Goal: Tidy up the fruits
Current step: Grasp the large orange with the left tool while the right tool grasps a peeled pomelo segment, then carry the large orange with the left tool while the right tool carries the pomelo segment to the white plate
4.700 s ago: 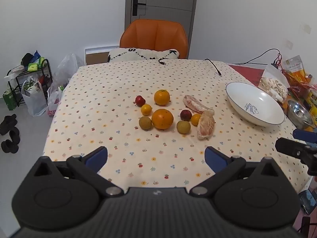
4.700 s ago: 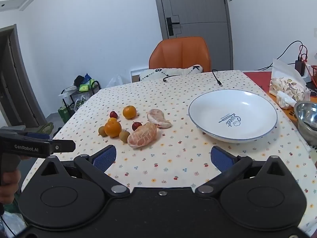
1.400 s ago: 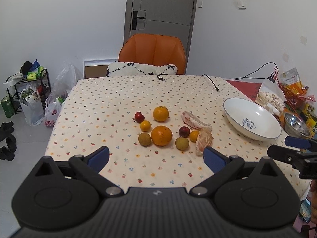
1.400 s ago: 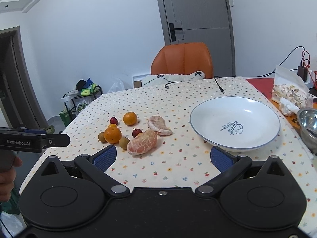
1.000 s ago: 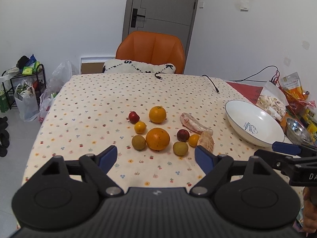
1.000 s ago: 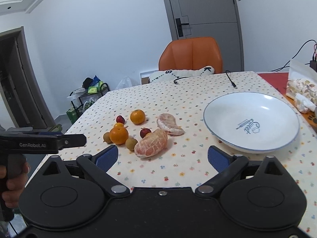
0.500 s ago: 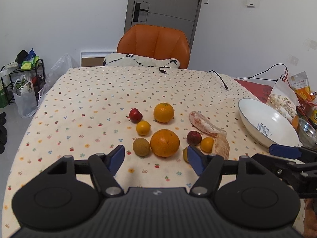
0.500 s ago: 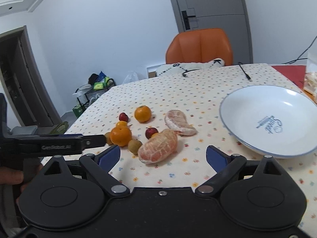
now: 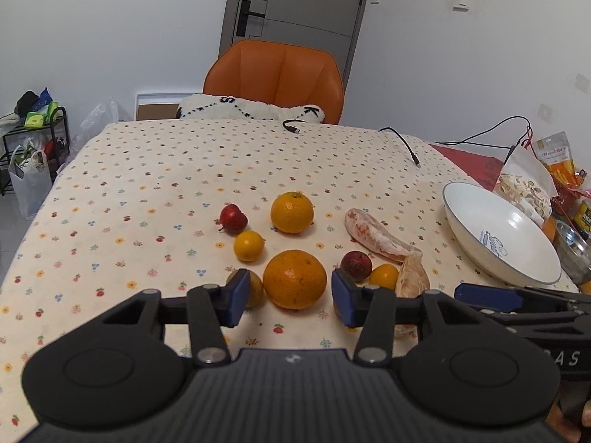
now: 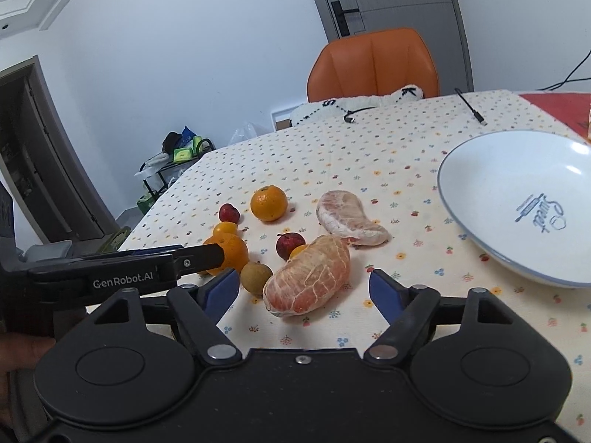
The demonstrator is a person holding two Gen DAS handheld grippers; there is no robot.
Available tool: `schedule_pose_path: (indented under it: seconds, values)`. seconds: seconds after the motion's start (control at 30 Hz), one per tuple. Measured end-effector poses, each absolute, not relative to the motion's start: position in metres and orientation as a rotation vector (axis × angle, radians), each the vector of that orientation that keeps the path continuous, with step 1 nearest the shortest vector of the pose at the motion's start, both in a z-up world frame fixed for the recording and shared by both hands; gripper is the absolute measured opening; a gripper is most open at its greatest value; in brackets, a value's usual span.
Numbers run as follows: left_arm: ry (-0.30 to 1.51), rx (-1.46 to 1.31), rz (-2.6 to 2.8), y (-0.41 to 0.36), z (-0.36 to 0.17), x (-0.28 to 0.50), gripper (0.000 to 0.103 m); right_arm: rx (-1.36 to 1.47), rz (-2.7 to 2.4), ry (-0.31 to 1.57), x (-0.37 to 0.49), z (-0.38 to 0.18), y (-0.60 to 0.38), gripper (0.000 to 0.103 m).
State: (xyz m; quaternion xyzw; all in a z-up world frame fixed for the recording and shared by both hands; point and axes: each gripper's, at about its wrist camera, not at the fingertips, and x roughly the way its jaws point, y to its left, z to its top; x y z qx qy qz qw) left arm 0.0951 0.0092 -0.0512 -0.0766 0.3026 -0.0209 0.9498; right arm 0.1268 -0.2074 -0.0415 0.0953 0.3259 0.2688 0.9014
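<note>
A cluster of fruit lies mid-table. My left gripper [image 9: 289,302] is open, its blue pads on either side of the large orange [image 9: 294,280], apart from it. Behind lie a second orange [image 9: 291,212], a small yellow citrus [image 9: 248,246], two red fruits [image 9: 233,219] [image 9: 355,265] and a brown fruit [image 9: 255,289]. My right gripper [image 10: 303,289] is open around the near peeled pomelo piece [image 10: 308,276], not touching it. A second peeled piece [image 10: 347,218] lies behind. The white bowl [image 10: 476,221] stands empty at the right.
An orange chair [image 9: 275,75] with a white cushion stands at the far edge. Charging cables [image 9: 404,144] lie on the cloth. Snack bags [image 9: 524,181] and a steel bowl [image 9: 572,249] crowd the right side. A rack with bags [image 9: 33,140] stands on the floor at the left.
Both grippers have moved forward and down to the fruit. The left jaws have narrowed around the large orange; the right jaws now frame the near pomelo piece.
</note>
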Motion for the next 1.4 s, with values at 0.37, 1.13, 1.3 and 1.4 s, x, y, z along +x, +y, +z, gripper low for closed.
schedule_pose_path:
  seconds: [0.37, 1.13, 1.3, 1.4]
  values:
    - [0.600, -0.128, -0.042, 0.005, -0.050, 0.107, 0.047, 0.264, 0.527, 0.722, 0.141, -0.055, -0.204, 0.061]
    - [0.709, -0.097, -0.045, 0.001, -0.065, 0.122, 0.041, 0.229, 0.515, 0.701, 0.130, -0.048, -0.221, 0.024]
    - [0.682, -0.103, -0.044, 0.000, -0.058, 0.115, 0.041, 0.191, 0.504, 0.699, 0.128, -0.047, -0.216, 0.033]
    - [0.662, -0.112, -0.049, 0.001, -0.050, 0.111, 0.041, 0.192, 0.501, 0.684, 0.126, -0.046, -0.213, 0.062]
